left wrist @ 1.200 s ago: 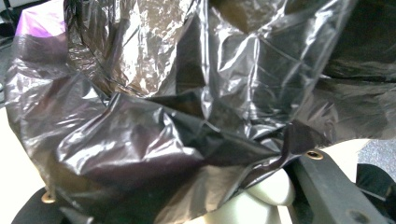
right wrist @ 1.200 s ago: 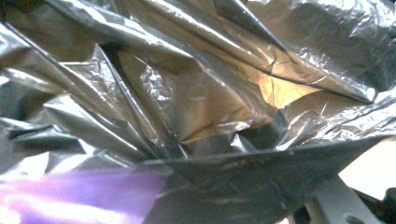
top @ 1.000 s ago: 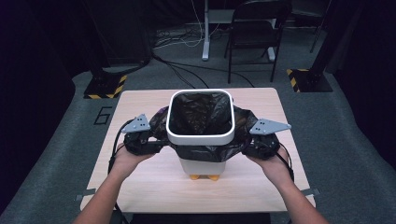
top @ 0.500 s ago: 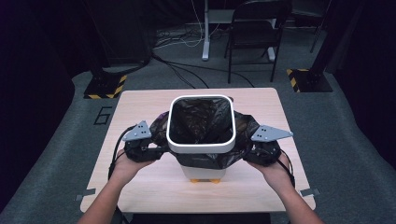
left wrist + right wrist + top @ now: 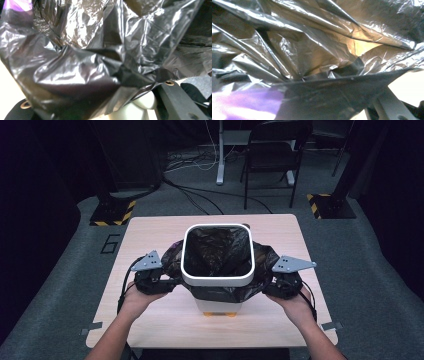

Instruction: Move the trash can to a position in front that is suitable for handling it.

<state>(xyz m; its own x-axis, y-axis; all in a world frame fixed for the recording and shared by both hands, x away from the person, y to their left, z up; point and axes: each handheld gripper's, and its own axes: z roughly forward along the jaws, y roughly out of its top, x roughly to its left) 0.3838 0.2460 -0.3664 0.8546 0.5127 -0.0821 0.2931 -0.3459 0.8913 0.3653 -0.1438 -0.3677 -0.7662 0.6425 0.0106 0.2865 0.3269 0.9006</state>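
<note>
**Fingers (image 5: 175,100) half apart in the liner on both sides of the bin**

Fingers of the left gripper (image 5: 167,285) stood partly apart with black bag (image 5: 75,75) film bunched between and over them. Whether the pads pinched it I could not tell. The right gripper (image 5: 267,290) showed 1 pale finger (image 5: 387,107) under the same crinkled film. Its jaws had just been opening a little, and its hold on the film was equally unclear.

Both grippers sat low against opposite flanks of the white bin (image 5: 217,281), just under its rim, where the bag's overhang hung outside. That mirrored placement looked meant to draw the loose skirt down evenly, so the liner stayed seated and the mouth stayed open. The bin stood near the middle of the wooden table (image 5: 150,235), between the 2 hands, with its base visible below the draped film.
</note>
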